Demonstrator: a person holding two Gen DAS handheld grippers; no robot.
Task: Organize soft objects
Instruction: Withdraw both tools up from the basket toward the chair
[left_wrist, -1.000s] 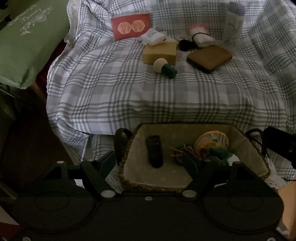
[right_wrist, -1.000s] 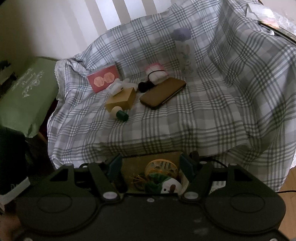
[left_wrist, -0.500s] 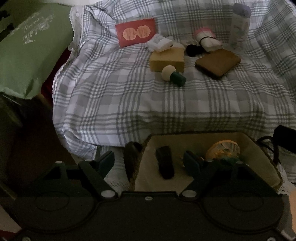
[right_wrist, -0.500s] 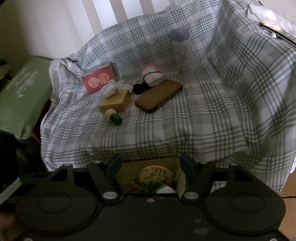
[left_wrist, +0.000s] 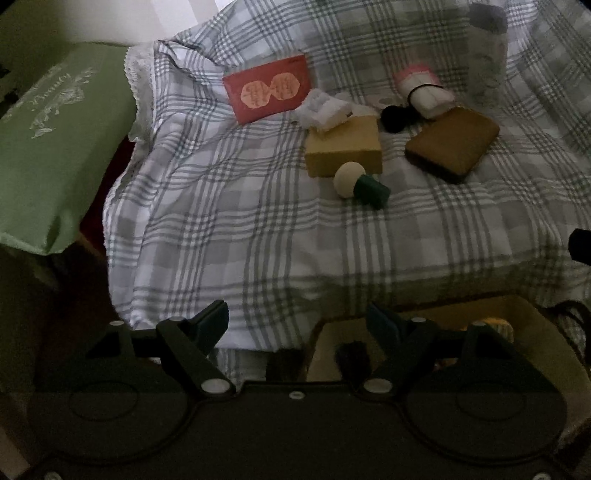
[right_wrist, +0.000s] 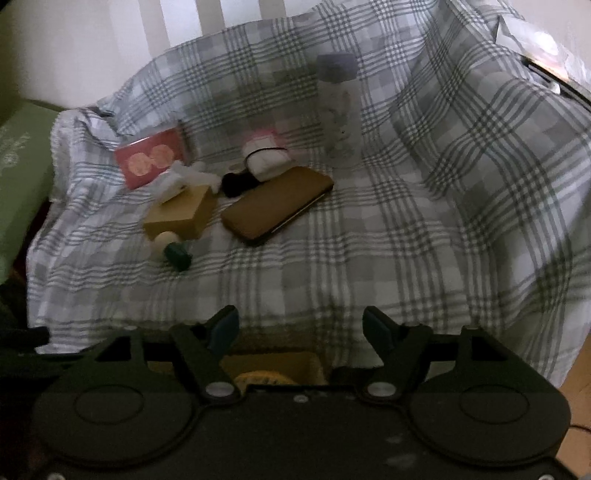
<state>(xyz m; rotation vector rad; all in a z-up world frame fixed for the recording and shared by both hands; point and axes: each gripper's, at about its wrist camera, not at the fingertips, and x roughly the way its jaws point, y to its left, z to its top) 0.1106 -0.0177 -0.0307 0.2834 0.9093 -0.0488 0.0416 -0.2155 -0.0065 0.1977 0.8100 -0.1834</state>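
Soft items lie on the plaid cloth (left_wrist: 229, 221): a rolled white and pink cloth with a black band (left_wrist: 424, 88) (right_wrist: 266, 158), a white crumpled cloth (left_wrist: 325, 110) on a tan box (left_wrist: 345, 147), and a black pom-pom (left_wrist: 393, 118). A cream and green mushroom toy (left_wrist: 360, 184) (right_wrist: 173, 251) lies in front of the box. My left gripper (left_wrist: 297, 319) is open and empty, low before the cloth's front edge. The jaws of my right gripper (right_wrist: 301, 326) are opening with nothing between them. The lined basket (left_wrist: 535, 325) (right_wrist: 273, 363) sits below both.
A red card (left_wrist: 267, 92), a brown pouch (left_wrist: 452, 142) and a tall bottle (left_wrist: 485, 55) share the cloth. A green cushion (left_wrist: 48, 155) lies at the left. A yellow ball (right_wrist: 258, 376) shows in the basket. A wooden floor strip (right_wrist: 576, 391) runs at the right.
Both grippers have moved forward toward the plaid cloth, so the basket has slid down and mostly under them. The right jaws stand wider than before.
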